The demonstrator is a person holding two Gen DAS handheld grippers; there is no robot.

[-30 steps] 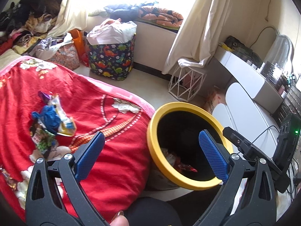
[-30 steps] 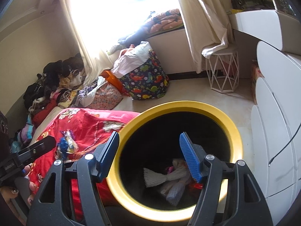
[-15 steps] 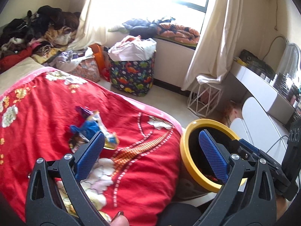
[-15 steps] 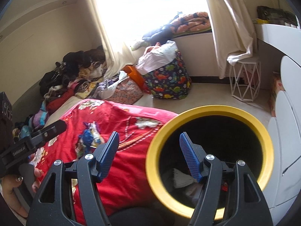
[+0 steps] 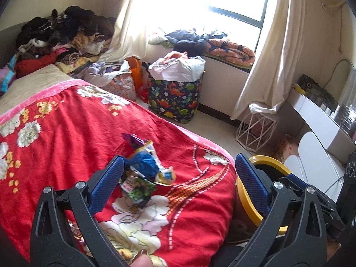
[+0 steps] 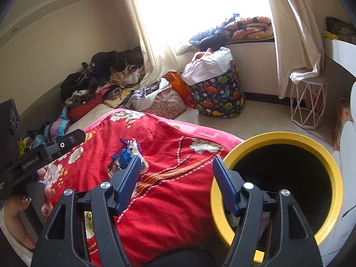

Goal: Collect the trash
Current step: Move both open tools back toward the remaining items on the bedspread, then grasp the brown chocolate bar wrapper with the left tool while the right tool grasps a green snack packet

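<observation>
Wrappers (image 5: 144, 173) in a small crumpled heap, blue, purple, yellow and green, lie on the red flowered blanket (image 5: 66, 138) of the bed, just past the left blue pad of the left tool (image 5: 180, 182); that tool hangs over the blanket with its jaws standing wide apart and nothing between them; a fingertip shows at the bottom edge of the left view; to the right, beside the bed's edge, sits the yellow-rimmed bin (image 6: 278, 138), dark inside, its contents too dim to make out; the right tool (image 6: 178, 184) hovers over the blanket's edge, jaws parted and empty, its right pad in front of the bin's rim, the same wrappers (image 6: 129, 153) just beyond its left pad; in the right view the left hand (image 6: 20, 209) grips its handle at the lower left; further off stand a dinosaur-print hamper (image 5: 175, 95) stuffed with white cloth, a white wire stool (image 6: 308, 104) under the curtain, and a pile of clothes (image 5: 64, 31) against the wall.
</observation>
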